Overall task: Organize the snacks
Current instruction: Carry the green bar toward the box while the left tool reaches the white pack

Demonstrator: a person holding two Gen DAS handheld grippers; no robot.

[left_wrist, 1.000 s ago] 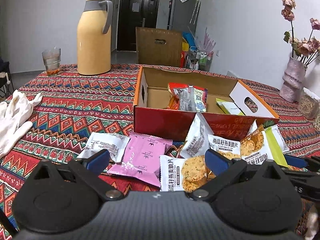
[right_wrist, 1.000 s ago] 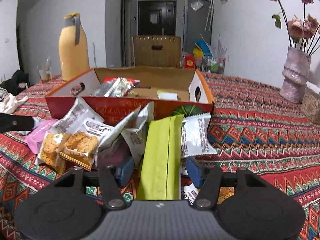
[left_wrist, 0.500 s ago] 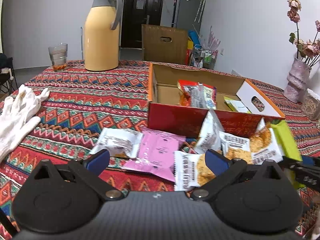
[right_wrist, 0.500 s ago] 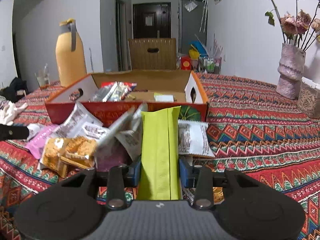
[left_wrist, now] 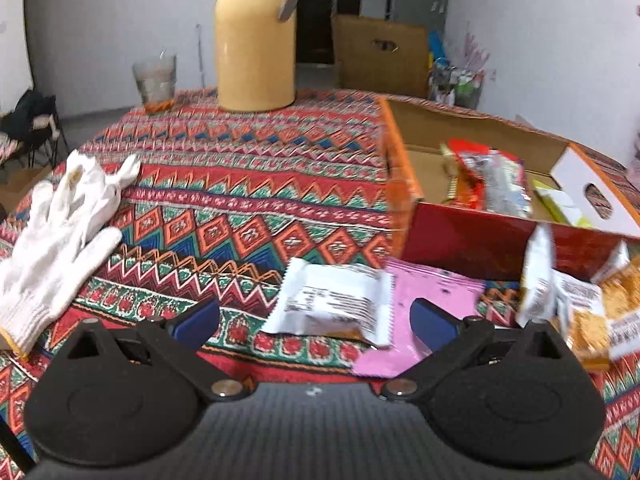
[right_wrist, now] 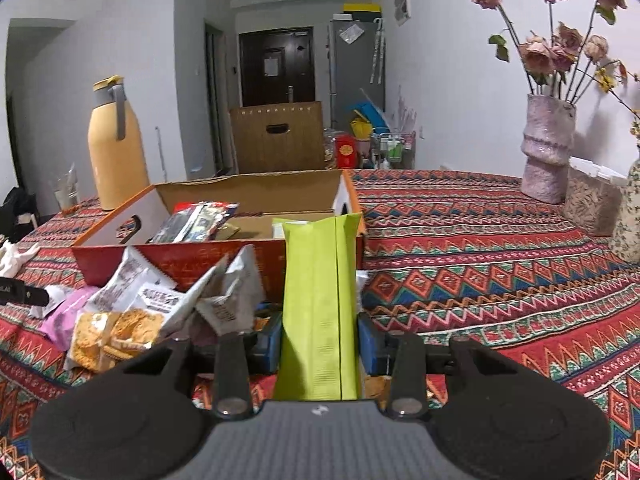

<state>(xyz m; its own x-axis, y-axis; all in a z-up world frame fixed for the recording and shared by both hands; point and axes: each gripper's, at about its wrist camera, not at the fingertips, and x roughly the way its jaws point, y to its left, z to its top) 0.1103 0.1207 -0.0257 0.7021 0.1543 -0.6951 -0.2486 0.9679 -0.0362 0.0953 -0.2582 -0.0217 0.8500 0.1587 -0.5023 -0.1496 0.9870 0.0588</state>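
Desk (left_wrist: pixel 248 184) under a woven zigzag cloth, red, green and orange. We hold the right gripper (right_wrist: pixel 320 344) with its jaws clamped on a flat lime-green snack pouch (right_wrist: pixel 320 300), matte film with a centre seam, standing upright in front of the cardboard box (right_wrist: pixel 248 196). Box is open-topped, corrugated brown inside, red printed front wall, white end flaps with oval hand holes; a few glossy foil packets (right_wrist: pixel 196 224) lie in it.

Left gripper (left_wrist: pixel 316 324) has jaws apart, blue pads either side of a white crinkled wrapper (left_wrist: pixel 332 304) with serrated ends, lying flat on the cloth. We can't tell whether the pads touch it. Just beside it, partly under, a flat pink sachet (left_wrist: pixel 424 300). Right of that, a loose heap of oat-crisp packets (left_wrist: pixel 576 304), white film with golden biscuit print, leaning against the box front.

White knit cotton gloves (left_wrist: pixel 60 236) lie limp at the left edge. Behind: smooth cream-yellow thermos jug (left_wrist: pixel 256 48) with grey handle, clear glass tumbler (left_wrist: pixel 156 80).
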